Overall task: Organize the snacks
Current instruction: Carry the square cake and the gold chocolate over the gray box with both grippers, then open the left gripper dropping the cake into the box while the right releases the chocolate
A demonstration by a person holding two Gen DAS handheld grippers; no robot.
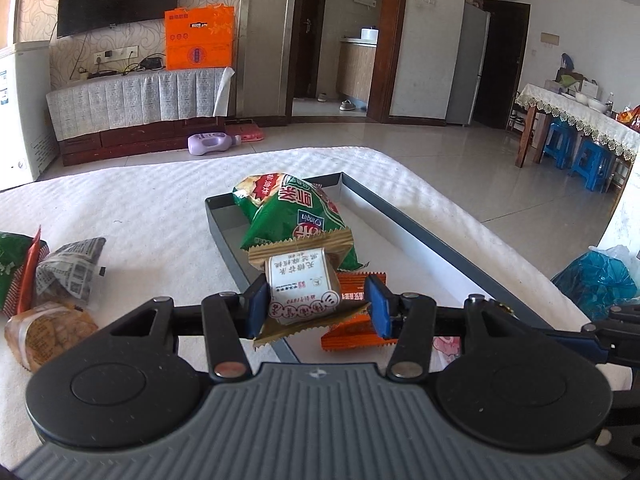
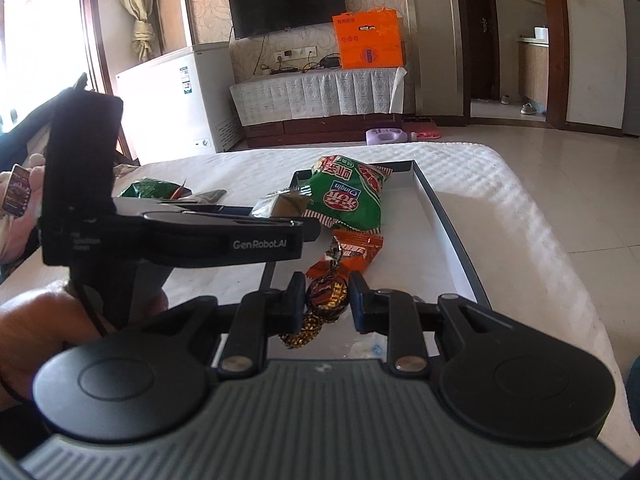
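While tray (image 1: 420, 236) holds green bag (image 1: 296, 212), orange packet (image 1: 356, 322)

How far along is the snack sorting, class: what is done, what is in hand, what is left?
Done: a green bag and an orange packet lie in the tray. In hand: the left gripper holds a gold-edged cake pack, the right gripper a brown candy, both over the tray. Left: several packets remain on the white cloth.

Seven snacks (image 1: 304, 288) (two gripped), one tray (image 1: 440, 240)
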